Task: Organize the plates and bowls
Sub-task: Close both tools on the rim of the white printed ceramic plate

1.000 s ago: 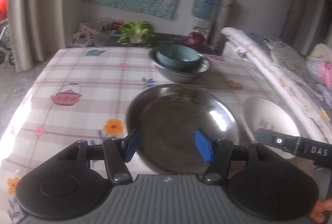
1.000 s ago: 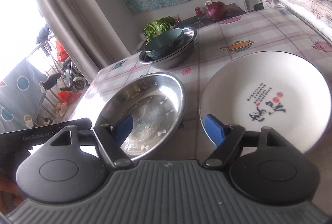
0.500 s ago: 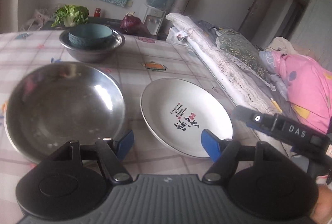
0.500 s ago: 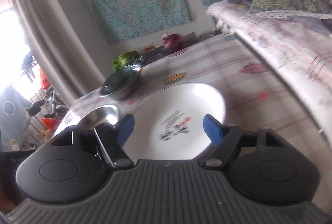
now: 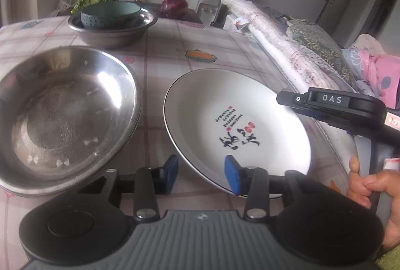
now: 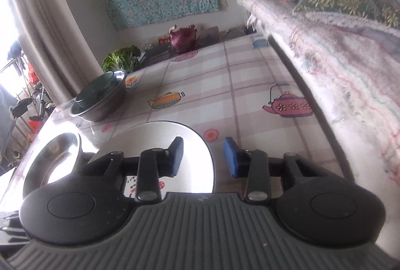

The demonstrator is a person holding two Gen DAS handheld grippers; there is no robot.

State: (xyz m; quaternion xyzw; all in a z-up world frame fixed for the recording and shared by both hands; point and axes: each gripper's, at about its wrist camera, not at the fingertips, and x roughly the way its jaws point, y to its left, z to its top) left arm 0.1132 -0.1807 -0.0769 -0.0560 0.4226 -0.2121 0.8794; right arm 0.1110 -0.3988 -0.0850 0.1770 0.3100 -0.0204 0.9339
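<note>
White plate (image 5: 237, 117): round, glazed ceramic, thin dark rim, black calligraphy and red seals at its centre; it is lying on the table (image 5: 200, 45) just beside the steel dish, apart from it. Steel dish (image 5: 65, 105): wide, shallow, brushed and scuffed metal, sitting to the plate's left. Steel bowl (image 5: 112, 30): deeper, at the far side, with a teal patterned bowl (image 5: 110, 13) nesting inside it. I am holding the left gripper (image 5: 201, 173) with its jaws spread, the blue-padded fingers straddling the plate's near rim without clamping it. I am keeping the right gripper (image 6: 203, 157) parted as well, one finger above the plate's edge, nothing held. Table covering: glossy checked oilcloth printed with teapots and flowers. A fringed woven blanket (image 6: 337, 57) is running along the right side.
</note>
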